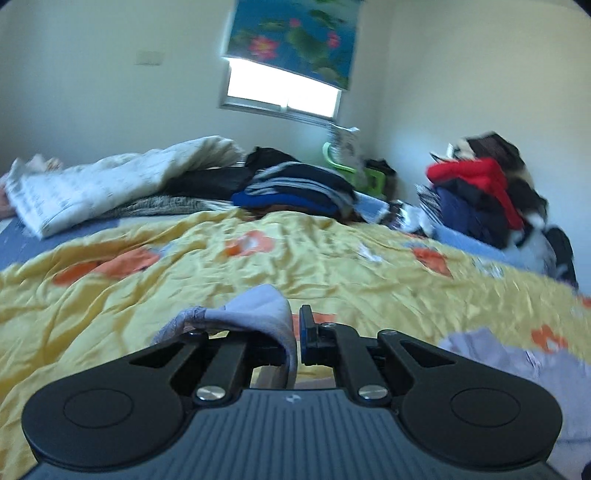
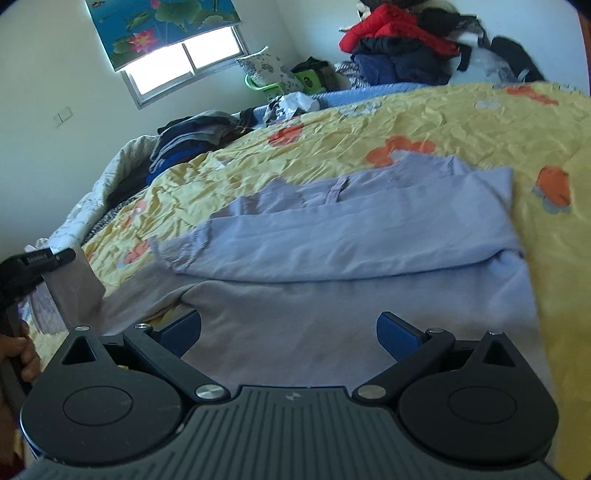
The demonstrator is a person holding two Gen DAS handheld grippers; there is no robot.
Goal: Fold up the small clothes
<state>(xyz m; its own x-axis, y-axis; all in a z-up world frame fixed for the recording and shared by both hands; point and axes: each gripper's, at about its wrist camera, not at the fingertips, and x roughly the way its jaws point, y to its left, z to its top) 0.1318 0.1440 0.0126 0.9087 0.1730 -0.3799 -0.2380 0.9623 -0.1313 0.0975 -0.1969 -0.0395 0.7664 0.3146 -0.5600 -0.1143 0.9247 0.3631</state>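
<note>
My left gripper (image 1: 298, 338) is pinching a corner of the lavender garment (image 2: 332, 258); the jaws are pressed together on the fabric, and a fold of cloth with a gathered cuff edge drapes over the left finger in the left wrist view. From the right wrist view I see the same gripper at the far left edge (image 2: 55, 256), lifted above the bed with a flap of the garment hanging from it, and a person's hand (image 2: 26, 356) wrapped around its handle below. The rest of the garment lies spread on the yellow quilt (image 2: 461, 122) with orange flower patches; one sleeve is laid across the body of the shirt, its ruffled cuff pointing toward the left side of the view. My right gripper (image 2: 288, 332) is spread wide, blue pads well apart, hovering over the near hem area of the garment with nothing between the fingers; I cannot tell whether the tips touch the cloth. Beyond the quilt, a stack of folded dark clothes (image 1: 295, 188) sits on the bed beside a rumpled white blanket (image 1: 110, 181). A heap of clothes topped by a red jacket (image 1: 476, 181) stands near the corner of the room. The window (image 1: 280, 88) has a lotus-print blind (image 1: 295, 33) half drawn. The left wrist view is motion-blurred.
</note>
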